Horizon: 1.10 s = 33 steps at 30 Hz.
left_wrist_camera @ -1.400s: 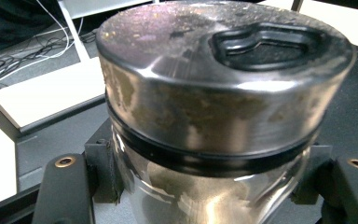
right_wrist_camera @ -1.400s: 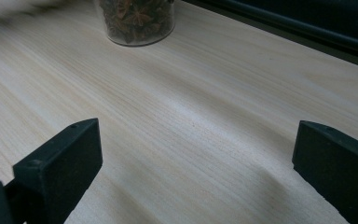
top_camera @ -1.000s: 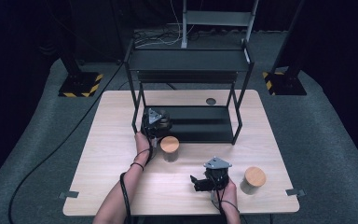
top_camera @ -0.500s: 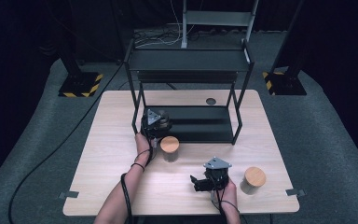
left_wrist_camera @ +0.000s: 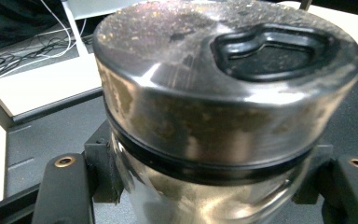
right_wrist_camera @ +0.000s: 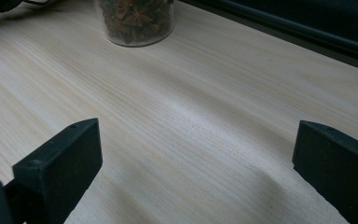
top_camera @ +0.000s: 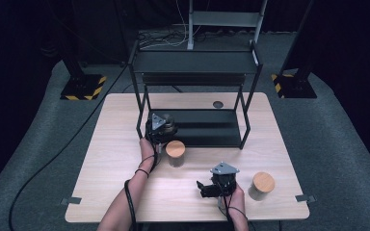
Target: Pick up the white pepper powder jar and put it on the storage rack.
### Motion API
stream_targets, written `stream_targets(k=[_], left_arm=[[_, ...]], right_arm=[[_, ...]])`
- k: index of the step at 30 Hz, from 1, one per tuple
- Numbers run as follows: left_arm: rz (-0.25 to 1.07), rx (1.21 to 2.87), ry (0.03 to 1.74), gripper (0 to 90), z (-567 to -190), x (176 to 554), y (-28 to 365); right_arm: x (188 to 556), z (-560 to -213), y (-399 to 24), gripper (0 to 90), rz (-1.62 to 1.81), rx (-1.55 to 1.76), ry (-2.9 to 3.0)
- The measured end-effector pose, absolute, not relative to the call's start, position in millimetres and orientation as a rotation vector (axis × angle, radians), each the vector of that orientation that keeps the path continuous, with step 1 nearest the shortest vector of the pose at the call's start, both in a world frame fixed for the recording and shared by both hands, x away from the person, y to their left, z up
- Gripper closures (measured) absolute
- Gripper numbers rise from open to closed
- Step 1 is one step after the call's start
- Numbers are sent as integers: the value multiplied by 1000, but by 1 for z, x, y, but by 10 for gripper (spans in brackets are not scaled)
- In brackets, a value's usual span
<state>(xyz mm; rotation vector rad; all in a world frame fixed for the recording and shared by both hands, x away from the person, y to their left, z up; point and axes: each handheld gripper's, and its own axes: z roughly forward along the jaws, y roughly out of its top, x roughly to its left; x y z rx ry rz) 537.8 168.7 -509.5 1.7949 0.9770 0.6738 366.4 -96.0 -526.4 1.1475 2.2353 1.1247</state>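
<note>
My left gripper (left_wrist_camera: 212, 170) is shut on a glass jar with a dark metal lid (left_wrist_camera: 223, 107), its jaws pressing the glass on both sides below the lid. In the high view this left gripper (top_camera: 159, 126) holds the jar at the front left corner of the black rack's lower shelf (top_camera: 207, 127). A jar with a wooden lid (top_camera: 175, 153) stands on the table just in front of it. My right gripper (top_camera: 212, 186) hovers low over the table near the front edge. Its jaws (right_wrist_camera: 200, 140) are wide open with bare wood between them. The star anise jar (right_wrist_camera: 135, 18) stands ahead of it.
A second wood-lidded jar (top_camera: 261, 185) stands right of my right gripper. The two-tier black rack (top_camera: 195, 62) takes up the back middle of the wooden table (top_camera: 111, 159). A small dark round hole (top_camera: 218, 104) sits behind the rack.
</note>
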Motion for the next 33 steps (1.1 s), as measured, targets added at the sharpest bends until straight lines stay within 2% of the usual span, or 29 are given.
stream_targets(k=[13, 20, 24, 33], left_arm=[[673, 1825, 982, 294, -508, 538, 169], [665, 1851, 1017, 213, -505, 538, 173], [638, 1847, 1054, 131, -500, 538, 174], [597, 1867, 1084, 62, -485, 537, 176]], right_arm=[[366, -526, -96, 5, 1126, 1147, 2237], [367, -527, -96, 5, 1125, 1144, 2239], [366, -526, -96, 4, 1125, 1142, 2239], [366, -527, -96, 3, 1123, 1141, 2241]])
